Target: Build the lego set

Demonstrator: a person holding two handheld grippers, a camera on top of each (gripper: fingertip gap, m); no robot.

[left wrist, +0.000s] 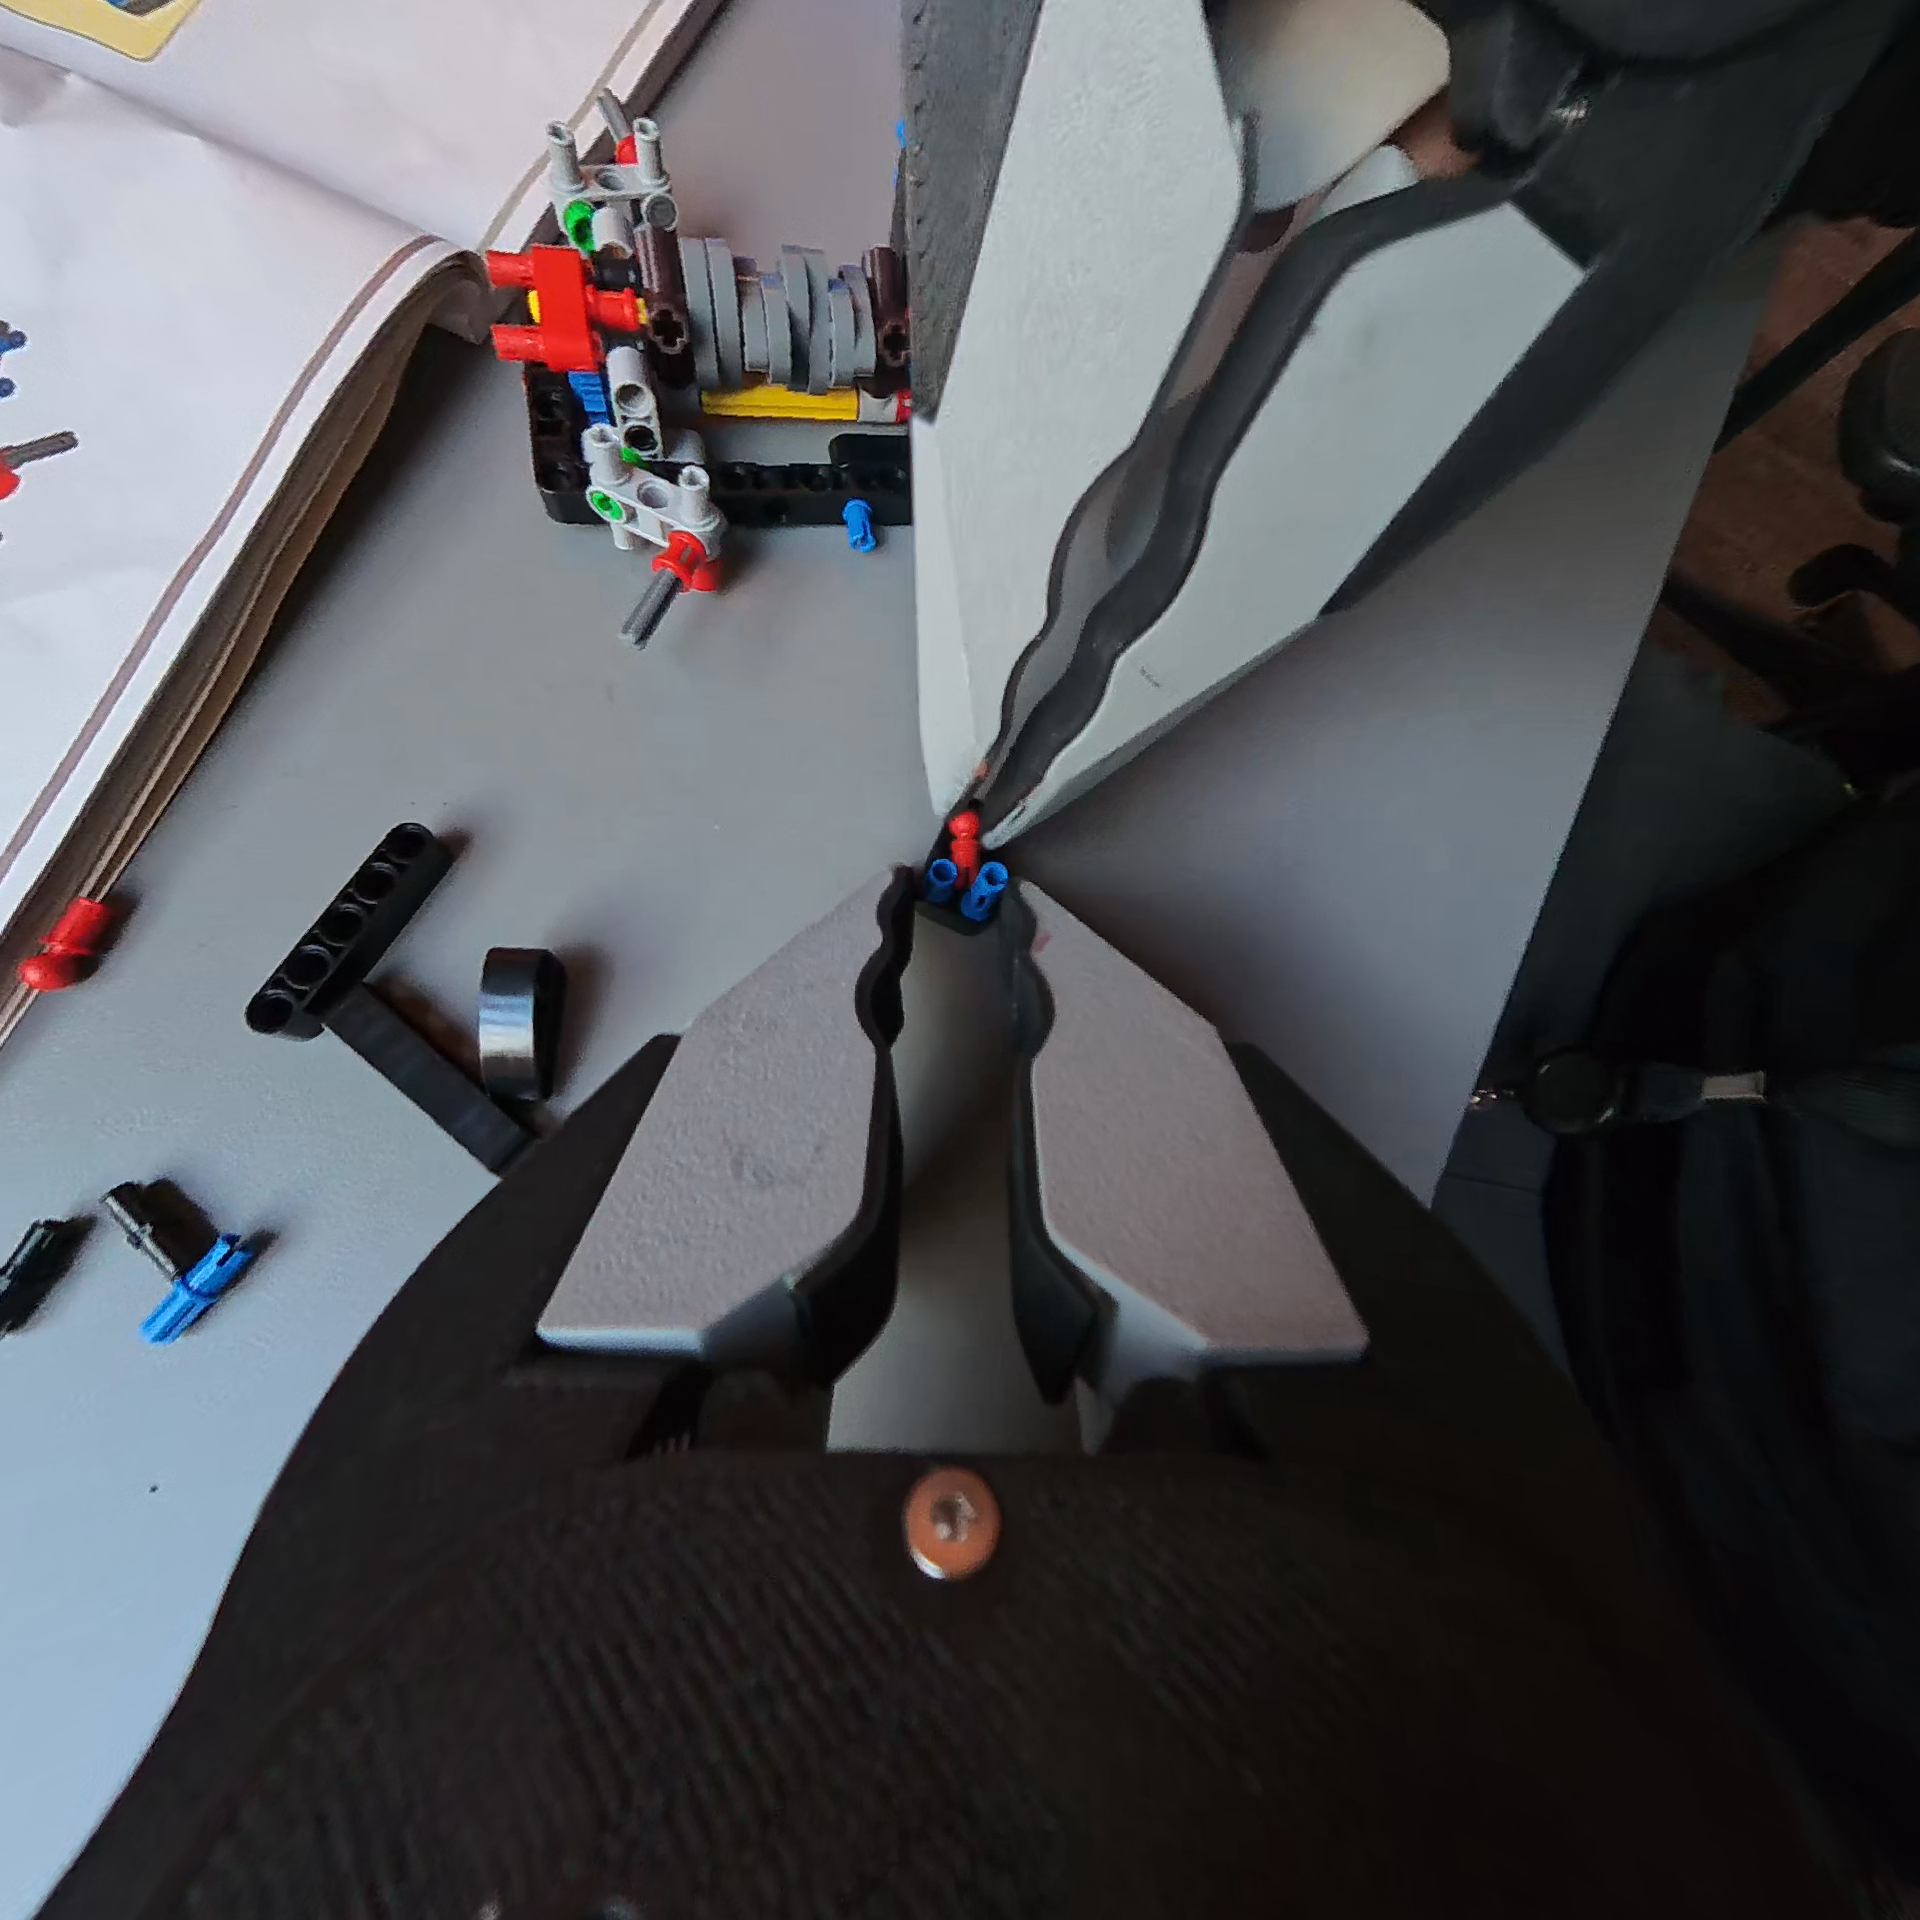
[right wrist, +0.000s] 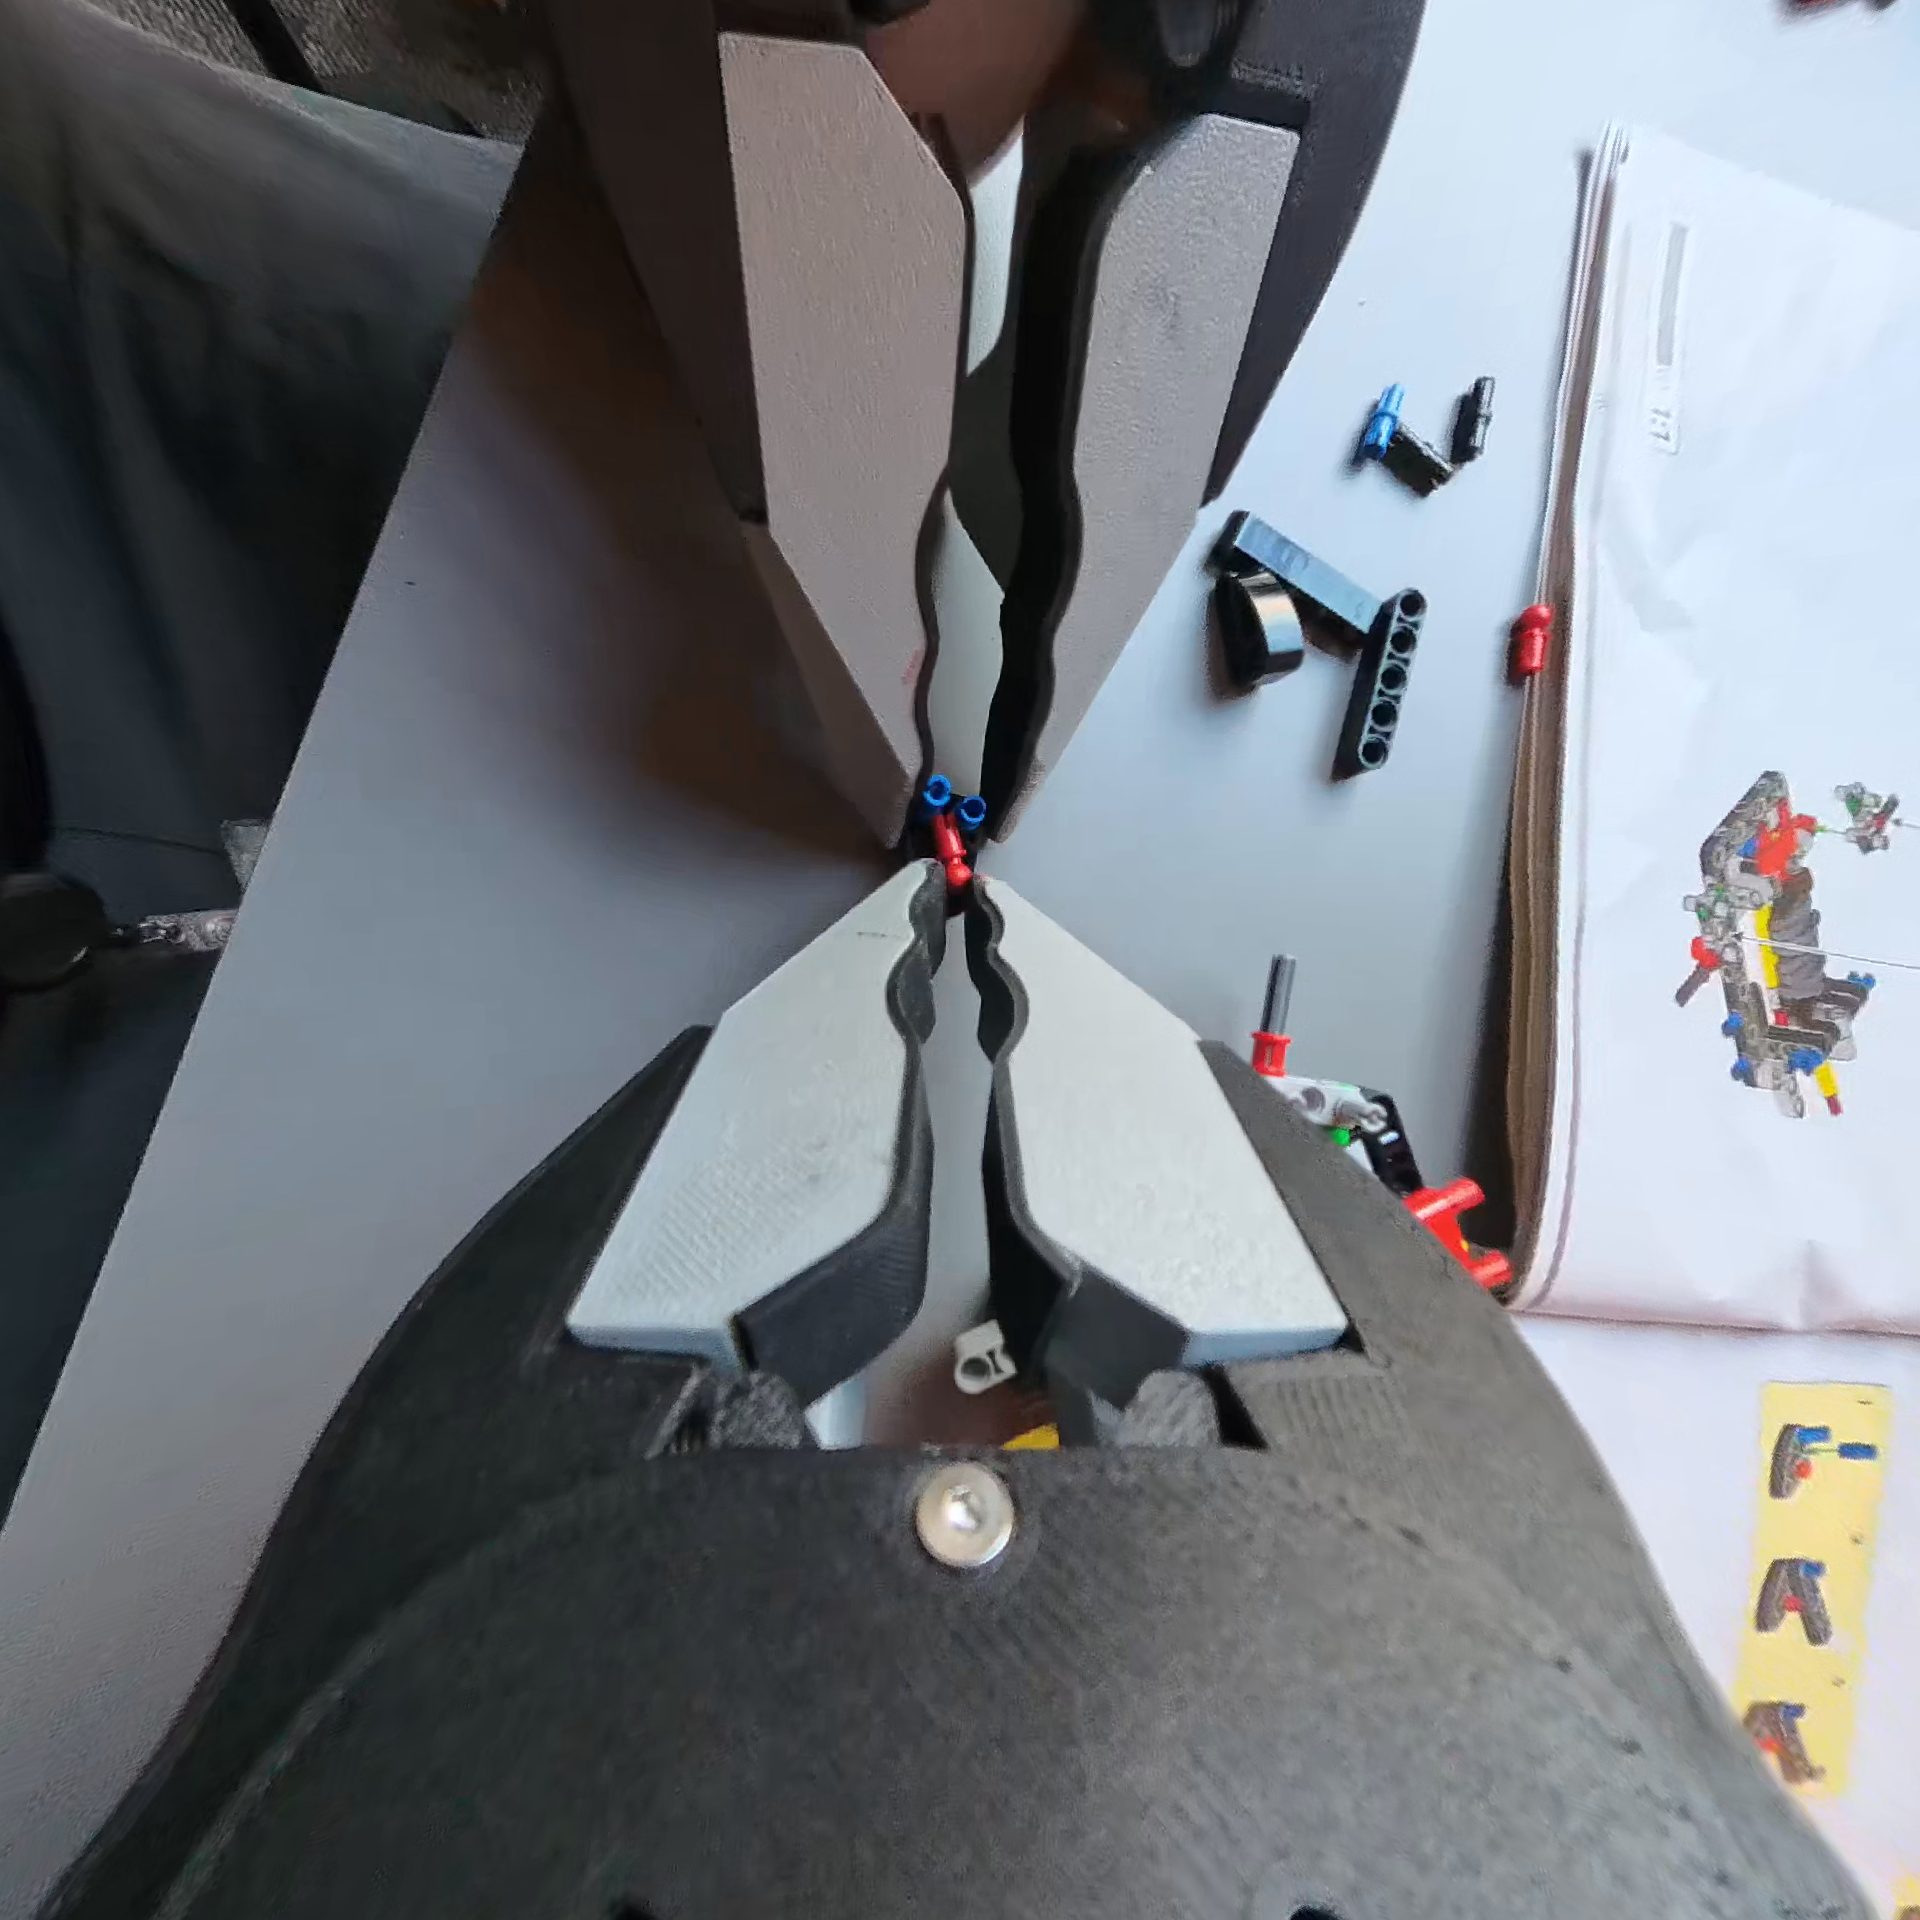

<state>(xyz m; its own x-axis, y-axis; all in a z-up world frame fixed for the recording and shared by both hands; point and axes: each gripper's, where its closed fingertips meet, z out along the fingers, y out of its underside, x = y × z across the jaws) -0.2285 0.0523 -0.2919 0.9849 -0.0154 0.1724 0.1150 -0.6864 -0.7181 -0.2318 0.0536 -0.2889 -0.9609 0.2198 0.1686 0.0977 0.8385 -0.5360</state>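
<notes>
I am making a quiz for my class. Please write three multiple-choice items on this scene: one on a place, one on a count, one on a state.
1. Where is the loose black beam?
A. on the table
B. on the booklet
C. in the jaws

2. How many blue pins stick out of the held piece?
A. one
B. two
C. four

3. What does the right gripper hold?
A. nothing
B. a red pin
C. a beam

Key: A, it lies beside the booklet; B, two show at the left gripper; B, it pinches the red pin.
</notes>
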